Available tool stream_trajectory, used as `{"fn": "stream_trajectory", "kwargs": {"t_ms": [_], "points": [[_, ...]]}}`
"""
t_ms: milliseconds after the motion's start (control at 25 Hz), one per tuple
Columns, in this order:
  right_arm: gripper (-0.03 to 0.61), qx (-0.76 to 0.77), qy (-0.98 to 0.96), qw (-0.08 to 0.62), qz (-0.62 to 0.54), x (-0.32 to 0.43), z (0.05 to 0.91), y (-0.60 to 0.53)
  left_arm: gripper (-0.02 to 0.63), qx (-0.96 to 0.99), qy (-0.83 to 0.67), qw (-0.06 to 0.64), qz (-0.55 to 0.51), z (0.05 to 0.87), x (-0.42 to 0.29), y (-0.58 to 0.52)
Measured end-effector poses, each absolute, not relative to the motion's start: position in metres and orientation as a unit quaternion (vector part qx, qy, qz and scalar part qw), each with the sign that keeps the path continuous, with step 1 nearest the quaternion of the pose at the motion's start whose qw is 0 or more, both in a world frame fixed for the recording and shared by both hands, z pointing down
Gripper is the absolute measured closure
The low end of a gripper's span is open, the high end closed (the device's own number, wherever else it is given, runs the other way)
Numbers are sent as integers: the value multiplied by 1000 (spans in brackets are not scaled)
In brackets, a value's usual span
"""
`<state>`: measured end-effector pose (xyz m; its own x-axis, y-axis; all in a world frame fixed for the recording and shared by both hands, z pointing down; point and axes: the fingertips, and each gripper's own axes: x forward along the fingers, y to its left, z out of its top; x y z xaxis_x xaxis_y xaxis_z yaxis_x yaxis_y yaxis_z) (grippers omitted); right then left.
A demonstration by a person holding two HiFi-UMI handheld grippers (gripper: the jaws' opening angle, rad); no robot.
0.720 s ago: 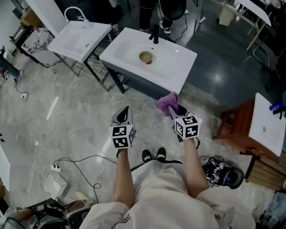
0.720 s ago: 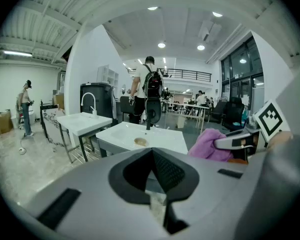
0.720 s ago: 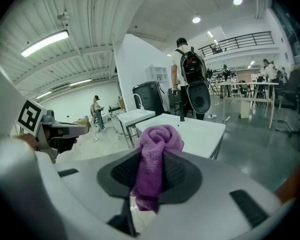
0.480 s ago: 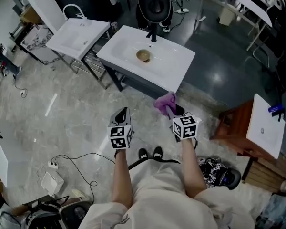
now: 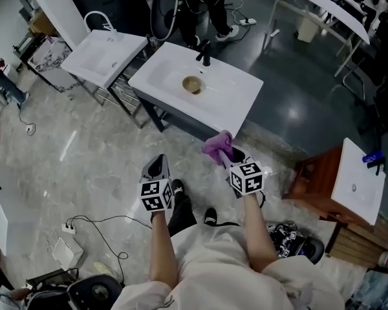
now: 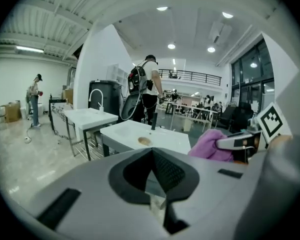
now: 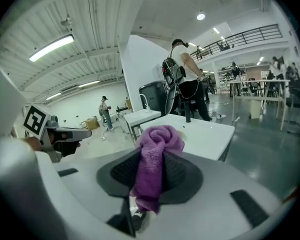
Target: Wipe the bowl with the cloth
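White sink (image 5: 236, 99) w/ bowl (image 5: 192, 84), R tool (image 5: 231, 156) pinching cloth (image 7: 152, 164), L tool (image 6: 151, 170) closed

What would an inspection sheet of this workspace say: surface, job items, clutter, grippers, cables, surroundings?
Surface: white sink counter, black faucet at its far edge.
Job's things: bowl in the basin; purple cloth held in front of the counter.
Clutter: dark device on the floor.
Grippers: left gripper shut, empty; right gripper shut on the purple cloth.
Cables: black cable and white box on the floor.
Surroundings: second sink beside; person standing behind the counter.
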<state>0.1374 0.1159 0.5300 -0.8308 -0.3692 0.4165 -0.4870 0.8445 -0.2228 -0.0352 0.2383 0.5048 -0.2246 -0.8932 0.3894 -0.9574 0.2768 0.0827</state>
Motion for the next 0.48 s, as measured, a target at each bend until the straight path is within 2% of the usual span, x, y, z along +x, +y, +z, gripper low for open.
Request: {"fn": "stream_trajectory", "kwargs": {"t_ms": [480], "points": [[477,225,-939,186,182,82,544,70,608,640,-739,193,88,516,-84,156]]}}
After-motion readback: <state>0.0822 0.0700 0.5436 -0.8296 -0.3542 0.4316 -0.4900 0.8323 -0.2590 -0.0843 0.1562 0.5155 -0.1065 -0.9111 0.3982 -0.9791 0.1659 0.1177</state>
